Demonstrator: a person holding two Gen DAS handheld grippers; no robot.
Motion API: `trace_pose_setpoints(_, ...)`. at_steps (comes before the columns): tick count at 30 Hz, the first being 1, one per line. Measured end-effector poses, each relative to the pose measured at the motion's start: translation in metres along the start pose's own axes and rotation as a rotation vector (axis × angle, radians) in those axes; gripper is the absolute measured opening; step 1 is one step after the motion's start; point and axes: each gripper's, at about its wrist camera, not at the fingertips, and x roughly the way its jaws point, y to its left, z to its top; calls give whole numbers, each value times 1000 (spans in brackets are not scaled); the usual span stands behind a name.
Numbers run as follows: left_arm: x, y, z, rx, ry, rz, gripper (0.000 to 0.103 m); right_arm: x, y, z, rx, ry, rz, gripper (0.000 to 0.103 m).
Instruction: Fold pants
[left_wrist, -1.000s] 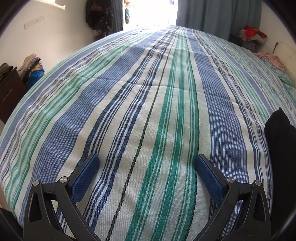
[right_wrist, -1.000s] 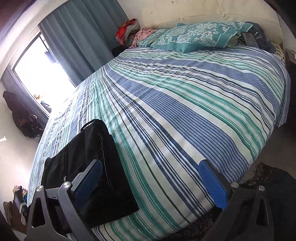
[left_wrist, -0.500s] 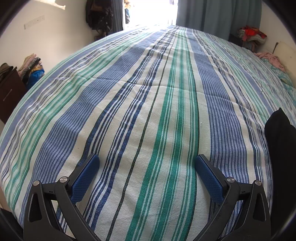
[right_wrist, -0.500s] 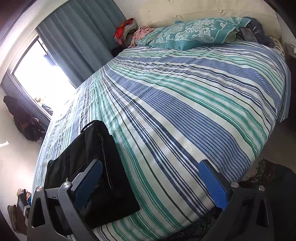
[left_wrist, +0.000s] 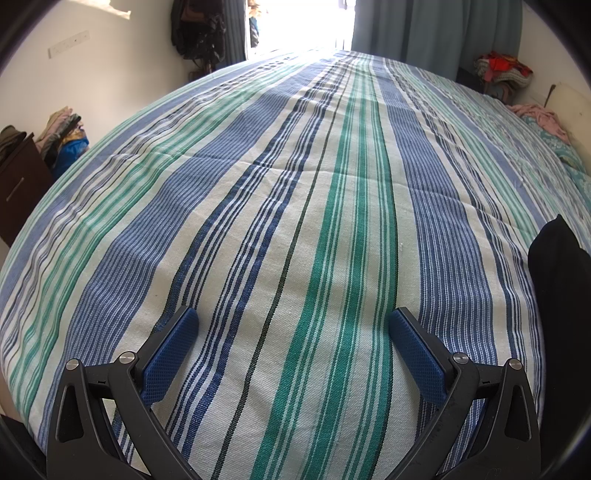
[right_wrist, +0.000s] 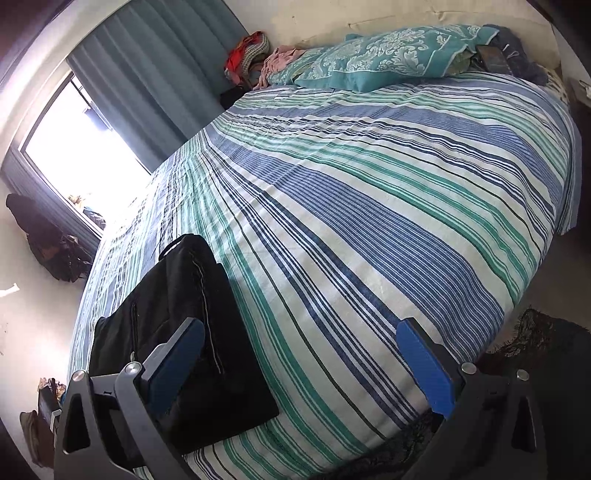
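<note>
Black pants (right_wrist: 184, 332) lie folded in a compact rectangle near the front edge of the striped bed (right_wrist: 369, 221). In the right wrist view they sit at lower left, under my left fingertip. My right gripper (right_wrist: 299, 325) is open and empty, held above the bed's front edge. In the left wrist view only the pants' edge (left_wrist: 561, 295) shows at far right. My left gripper (left_wrist: 291, 317) is open and empty, low over the bare striped sheet (left_wrist: 295, 184), left of the pants.
A teal patterned pillow (right_wrist: 388, 55) and loose clothes (right_wrist: 280, 59) lie at the bed's head. Curtains (right_wrist: 155, 74) and a bright window (right_wrist: 81, 155) are beyond the bed. A dark cabinet (left_wrist: 18, 184) with piled clothes stands at left. A dark rug (right_wrist: 535, 339) lies on the floor.
The right gripper has tilted and shifted slightly, so the bed sits lower in its view. The left gripper has not moved. Both stay open.
</note>
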Motion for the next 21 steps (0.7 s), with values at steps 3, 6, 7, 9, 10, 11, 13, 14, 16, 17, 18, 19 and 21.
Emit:
trace_pose_setpoints(3,0,0,0,0,0,0,103,0,-1,0,8,1,0,103)
trace_pose_setpoints(6,0,0,0,0,0,0,103,1,-2,0,14,4,-1,103)
trace_pose_setpoints(7,0,0,0,0,0,0,103,1,-2,0,15,5,0,103)
trace_pose_setpoints(9,0,0,0,0,0,0,103,1,-2,0,15,5,0,103)
trace_pose_setpoints(10,0,0,0,0,0,0,103,2,-2,0,14,6,0,103)
trace_pose_setpoints(11,0,0,0,0,0,0,103,2,-2,-1,13,7,-1,103)
trace_pose_setpoints(13,0,0,0,0,0,0,103,1,-3,-1,12,8,0,103)
trace_pose_setpoints(14,0,0,0,0,0,0,103,1,-3,-1,13,8,0,103)
trace_pose_setpoints(16,0,0,0,0,0,0,103,2,-3,-1,16,9,0,103)
trace_pose_setpoints(17,0,0,0,0,0,0,103,2,-4,-1,18,11,0,103)
trace_pose_setpoints(18,0,0,0,0,0,0,103,2,-4,-1,21,11,1,103)
trace_pose_setpoints(19,0,0,0,0,0,0,103,1,-5,-1,24,10,2,103)
trace_pose_setpoints(21,0,0,0,0,0,0,103,0,-7,0,34,7,6,103)
